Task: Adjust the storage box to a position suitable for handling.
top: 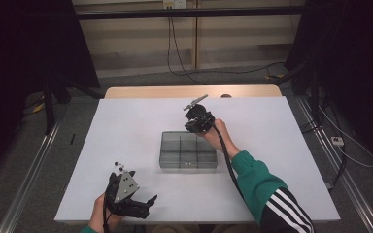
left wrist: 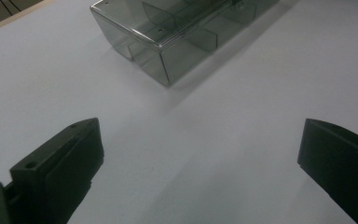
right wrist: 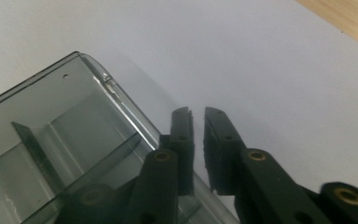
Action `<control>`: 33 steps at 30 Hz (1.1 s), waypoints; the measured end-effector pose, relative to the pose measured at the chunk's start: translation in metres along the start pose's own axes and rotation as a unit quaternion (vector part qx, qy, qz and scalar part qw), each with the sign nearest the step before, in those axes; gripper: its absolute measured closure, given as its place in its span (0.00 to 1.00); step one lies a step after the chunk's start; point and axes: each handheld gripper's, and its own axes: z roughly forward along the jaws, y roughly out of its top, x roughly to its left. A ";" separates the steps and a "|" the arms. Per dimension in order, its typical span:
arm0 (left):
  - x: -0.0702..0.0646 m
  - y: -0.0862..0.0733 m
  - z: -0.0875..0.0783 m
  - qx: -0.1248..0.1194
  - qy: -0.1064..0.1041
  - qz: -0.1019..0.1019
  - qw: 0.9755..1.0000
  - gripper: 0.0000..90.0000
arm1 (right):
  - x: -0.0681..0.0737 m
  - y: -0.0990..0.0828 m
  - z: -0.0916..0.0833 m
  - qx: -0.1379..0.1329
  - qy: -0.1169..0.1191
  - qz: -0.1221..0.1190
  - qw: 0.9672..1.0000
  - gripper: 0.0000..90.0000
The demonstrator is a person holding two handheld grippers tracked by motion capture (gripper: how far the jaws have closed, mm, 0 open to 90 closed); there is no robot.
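A smoky, see-through compartment box (top: 188, 150) with inner dividers lies in the middle of the white table (top: 126, 121). My right gripper (top: 194, 129) reaches down onto the box's far rim. In the right gripper view the box (right wrist: 51, 121) runs under the right gripper (right wrist: 198, 112), whose jaws straddle the wall with only a thin slit between them, shut on the rim. My left gripper (top: 148, 207) rests near the table's front edge, apart from the box. In the left gripper view the left gripper (left wrist: 200, 140) is wide open over bare table, with the box (left wrist: 168, 37) ahead.
A strip of wooden tabletop (top: 189, 91) shows beyond the white sheet at the back. Black cables (top: 179, 58) run over the floor behind the table. Metal rails (top: 34, 160) flank both sides.
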 end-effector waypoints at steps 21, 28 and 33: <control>0.004 -0.002 0.000 0.017 0.001 -0.008 1.000 0.00 | 0.005 -0.061 -0.067 -0.051 0.062 -0.017 0.997 0.13; 0.004 -0.002 0.002 0.020 0.004 -0.009 1.000 0.00 | 0.007 -0.088 -0.080 -0.063 0.076 -0.008 0.995 0.03; 0.004 -0.002 0.002 0.028 0.005 -0.002 1.000 0.00 | 0.010 -0.102 -0.092 -0.071 0.082 -0.009 0.994 0.00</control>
